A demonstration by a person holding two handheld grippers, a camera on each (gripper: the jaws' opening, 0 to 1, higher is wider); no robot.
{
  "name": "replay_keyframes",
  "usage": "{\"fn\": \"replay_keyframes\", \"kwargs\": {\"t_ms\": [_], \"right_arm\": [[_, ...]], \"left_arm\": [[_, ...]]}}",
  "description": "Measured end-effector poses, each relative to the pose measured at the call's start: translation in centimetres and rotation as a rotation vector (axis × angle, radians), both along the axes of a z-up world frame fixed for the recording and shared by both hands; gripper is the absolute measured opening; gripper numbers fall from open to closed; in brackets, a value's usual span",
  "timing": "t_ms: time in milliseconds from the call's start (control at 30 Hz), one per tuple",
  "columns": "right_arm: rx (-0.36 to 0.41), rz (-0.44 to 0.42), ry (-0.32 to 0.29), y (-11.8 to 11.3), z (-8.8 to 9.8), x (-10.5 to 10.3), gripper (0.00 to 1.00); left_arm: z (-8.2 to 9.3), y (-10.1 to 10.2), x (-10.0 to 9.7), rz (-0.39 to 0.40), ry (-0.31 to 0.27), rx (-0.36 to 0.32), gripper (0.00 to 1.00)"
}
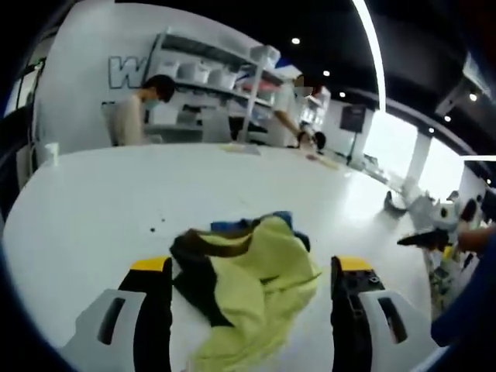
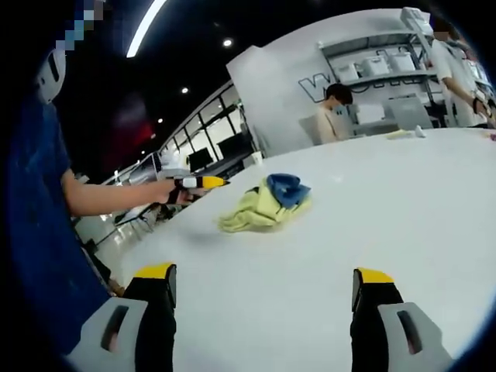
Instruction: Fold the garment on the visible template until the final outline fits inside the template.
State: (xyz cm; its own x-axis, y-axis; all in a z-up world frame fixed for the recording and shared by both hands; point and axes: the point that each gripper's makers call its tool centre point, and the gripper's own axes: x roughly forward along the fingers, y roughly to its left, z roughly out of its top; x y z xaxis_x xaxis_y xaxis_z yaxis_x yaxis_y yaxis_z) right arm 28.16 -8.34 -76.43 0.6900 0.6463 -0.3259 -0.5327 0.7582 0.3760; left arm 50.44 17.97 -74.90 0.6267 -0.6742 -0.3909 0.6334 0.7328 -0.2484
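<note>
A crumpled garment (image 1: 256,271), yellow-green with black-brown and blue parts, lies bunched on the white table (image 1: 116,194). My left gripper (image 1: 252,267) is open, its yellow-tipped jaws standing wide on either side of the heap's near end, not closed on cloth. In the right gripper view the same garment (image 2: 263,205) lies farther off, blue part on top. My right gripper (image 2: 263,273) is open over bare table (image 2: 387,209), well short of the garment. The left gripper (image 2: 198,183), held in a hand, shows just left of the heap. The right gripper (image 1: 425,239) shows at the table's right edge.
A person in blue (image 2: 39,232) stands at the table's near edge. A seated person (image 1: 139,108) and another person (image 1: 298,128) are at the far side, in front of shelves with white containers (image 1: 205,74). A paper cup (image 1: 48,153) stands far left.
</note>
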Motion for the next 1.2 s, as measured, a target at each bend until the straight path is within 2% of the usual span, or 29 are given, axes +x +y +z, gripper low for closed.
{"fn": "replay_keyframes", "kwargs": {"t_ms": [67,200,400,500,967,1033,1067,1200], "right_arm": [[-0.003,-0.004,0.008,-0.1,-0.1,-0.2,0.95],[-0.004,-0.02,0.017,-0.5,-0.3,-0.5,0.96],[-0.003,-0.039,0.023,-1.0,-0.3,-0.6,0.96],[-0.004,-0.048,0.023,-1.1,-0.3,-0.6,0.96],[-0.02,-0.07,0.029,-1.7,-0.3,-0.8,0.95],[-0.023,-0.074,0.027,-1.7,-0.3,-0.8,0.95],[-0.024,-0.075,0.027,-1.8,-0.3,-0.8,0.95],[-0.025,-0.08,0.031,-1.9,-0.2,-1.0,0.94]], "left_arm": [[-0.2,0.1,1.2,0.001,-0.004,0.005,0.77],[-0.4,0.3,2.2,0.006,0.001,0.006,0.76],[-1.6,0.4,4.0,-0.004,0.032,0.008,0.67],[-2.2,1.0,5.2,0.0,0.035,0.013,0.69],[-3.9,1.3,5.5,-0.052,0.069,0.049,0.64],[-3.9,1.0,5.3,-0.067,0.08,0.027,0.62],[-4.5,0.9,5.6,-0.069,0.088,0.026,0.6],[-4.8,0.9,5.8,-0.075,0.088,0.035,0.53]]}}
